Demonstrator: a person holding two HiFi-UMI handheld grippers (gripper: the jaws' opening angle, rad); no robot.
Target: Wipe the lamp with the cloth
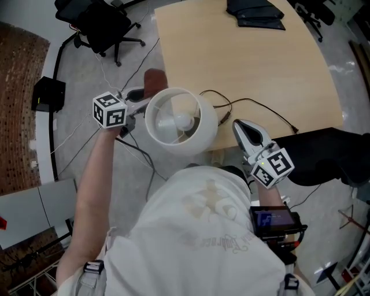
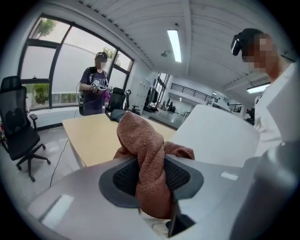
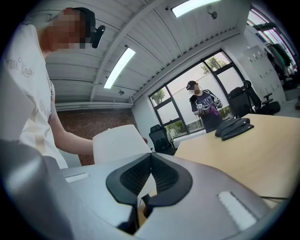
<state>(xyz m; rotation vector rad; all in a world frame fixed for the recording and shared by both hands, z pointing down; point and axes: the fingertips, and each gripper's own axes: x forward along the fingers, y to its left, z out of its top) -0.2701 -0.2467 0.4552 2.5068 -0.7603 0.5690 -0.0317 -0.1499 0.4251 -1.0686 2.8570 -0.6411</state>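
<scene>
The lamp's white drum shade [image 1: 180, 118] stands at the near edge of the wooden table [image 1: 243, 58], and its bulb shows from above. A brown cloth [image 1: 154, 82] is at the shade's far left side, with my left gripper [image 1: 139, 97] shut on it. In the left gripper view the cloth [image 2: 145, 154] bunches up out of the pads, right next to the shade [image 2: 215, 138]. My right gripper [image 1: 247, 134] hangs to the right of the shade, shut and holding nothing. In the right gripper view its pads [image 3: 161, 176] meet, with the shade [image 3: 119, 140] to their left.
The lamp's black cable [image 1: 260, 107] runs right across the table. Black bags [image 1: 257, 14] lie at the table's far edge. A black office chair [image 1: 101, 23] stands on the floor at the back left. Another person [image 2: 95, 84] stands by the windows.
</scene>
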